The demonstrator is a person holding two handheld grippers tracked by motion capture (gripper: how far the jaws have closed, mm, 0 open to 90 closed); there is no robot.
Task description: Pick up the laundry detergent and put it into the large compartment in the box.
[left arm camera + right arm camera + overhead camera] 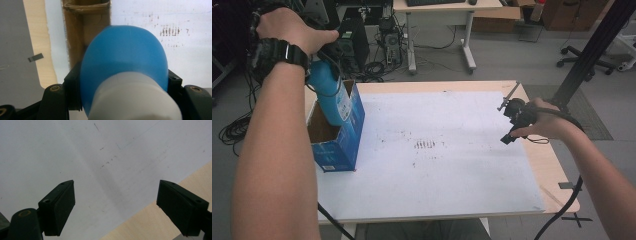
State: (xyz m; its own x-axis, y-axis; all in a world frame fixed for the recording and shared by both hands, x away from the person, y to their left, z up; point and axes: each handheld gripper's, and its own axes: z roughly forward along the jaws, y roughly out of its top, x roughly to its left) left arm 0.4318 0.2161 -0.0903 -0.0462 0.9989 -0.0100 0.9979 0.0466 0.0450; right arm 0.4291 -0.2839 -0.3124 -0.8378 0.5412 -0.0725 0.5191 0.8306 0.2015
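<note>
Clamping the blue bottle between clenched left gripper fingers above the box; right gripper fingers released.

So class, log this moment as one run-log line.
left hand-held gripper: shut on blue bottle | bottle: lower end in blue carton | right hand-held gripper: open, above white sheet
</note>
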